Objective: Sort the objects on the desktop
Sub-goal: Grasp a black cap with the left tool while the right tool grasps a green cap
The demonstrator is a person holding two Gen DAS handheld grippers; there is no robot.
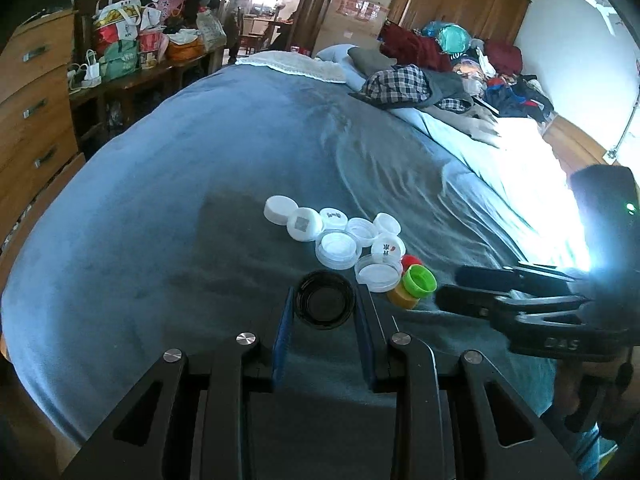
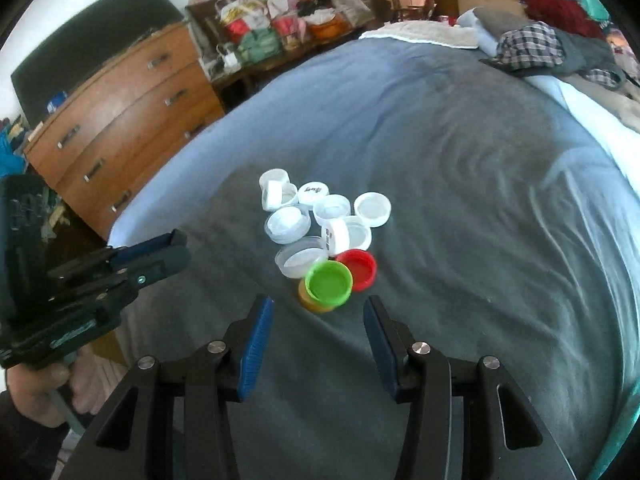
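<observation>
Black cap [image 1: 324, 300] sits clamped in the left tool [image 1: 325, 304].

A blue-grey bedspread [image 2: 460, 168] carries clustered white lids [image 2: 320, 216] and coloured caps [image 2: 340, 276].

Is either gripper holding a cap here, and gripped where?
The left gripper holds the black cap, pads on opposite sides of its rim. The right gripper is open, holding nothing.
</observation>
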